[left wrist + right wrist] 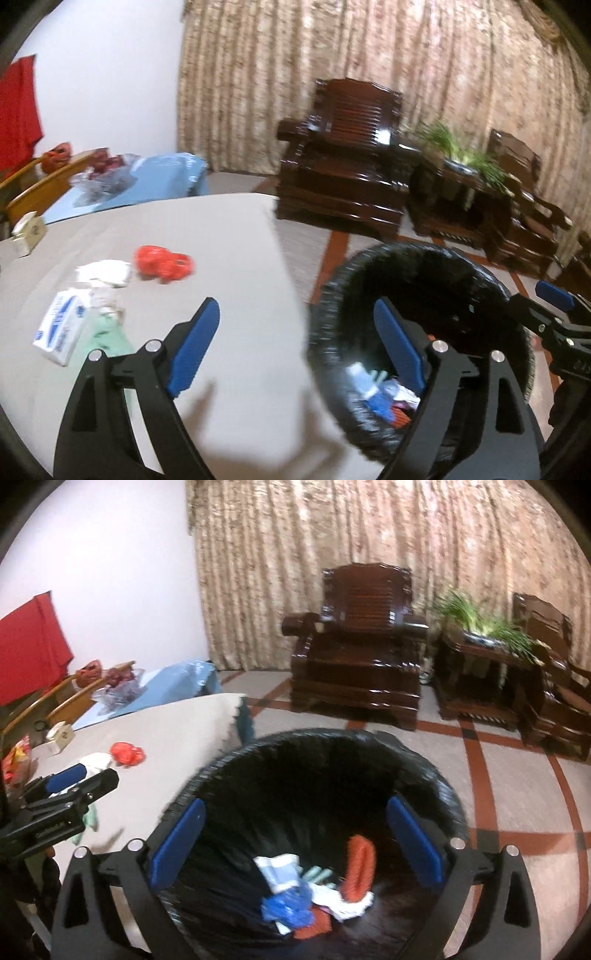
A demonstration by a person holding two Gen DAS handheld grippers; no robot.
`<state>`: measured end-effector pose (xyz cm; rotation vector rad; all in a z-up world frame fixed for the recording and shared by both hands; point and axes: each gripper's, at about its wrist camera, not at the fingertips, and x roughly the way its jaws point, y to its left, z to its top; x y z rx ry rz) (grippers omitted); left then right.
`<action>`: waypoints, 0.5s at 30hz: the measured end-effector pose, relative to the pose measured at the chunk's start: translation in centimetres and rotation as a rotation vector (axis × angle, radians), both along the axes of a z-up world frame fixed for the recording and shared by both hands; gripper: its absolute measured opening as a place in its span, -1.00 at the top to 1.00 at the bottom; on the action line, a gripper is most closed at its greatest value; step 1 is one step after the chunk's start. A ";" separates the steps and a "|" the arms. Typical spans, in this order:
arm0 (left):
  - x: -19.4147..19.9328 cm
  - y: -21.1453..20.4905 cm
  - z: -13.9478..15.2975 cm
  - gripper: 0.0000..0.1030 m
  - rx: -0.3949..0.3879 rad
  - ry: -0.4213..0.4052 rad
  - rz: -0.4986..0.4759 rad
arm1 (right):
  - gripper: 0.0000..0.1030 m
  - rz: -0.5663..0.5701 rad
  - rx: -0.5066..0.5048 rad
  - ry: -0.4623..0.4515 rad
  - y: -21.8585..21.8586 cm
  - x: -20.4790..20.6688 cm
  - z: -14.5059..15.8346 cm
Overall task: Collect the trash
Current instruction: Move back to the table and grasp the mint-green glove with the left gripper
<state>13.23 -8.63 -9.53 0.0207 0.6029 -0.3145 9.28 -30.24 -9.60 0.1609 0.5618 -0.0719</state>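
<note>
A black-lined trash bin (436, 775) stands on the floor beside the grey table (229, 236) and holds several scraps, among them an orange piece (358, 867) and a blue wrapper (288, 908). My right gripper (295, 842) is open and empty directly over the bin. My left gripper (295, 343) is open and empty over the table's right edge, next to the bin (480, 280). On the table lie a red crumpled wrapper (164, 264), white tissue (105, 273), a white and blue packet (61, 326) and a green scrap (107, 332).
A small box (29, 234) sits at the table's far left. A blue-covered table (166, 177) with bags stands behind. Dark wooden armchairs (354, 646) and a side table with a plant (480, 653) stand along the curtain. The floor is tiled.
</note>
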 end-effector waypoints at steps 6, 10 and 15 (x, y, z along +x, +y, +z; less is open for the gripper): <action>0.0 4.8 0.9 -0.68 0.014 -0.017 0.106 | -0.88 0.119 -0.003 -0.019 4.7 2.2 0.4; -0.1 7.9 0.8 -0.68 0.031 -0.011 0.170 | -0.88 0.195 -0.023 -0.034 8.0 3.5 0.5; -0.1 11.6 0.0 -0.68 0.050 0.002 0.239 | -0.88 0.280 -0.035 -0.046 11.6 5.2 0.2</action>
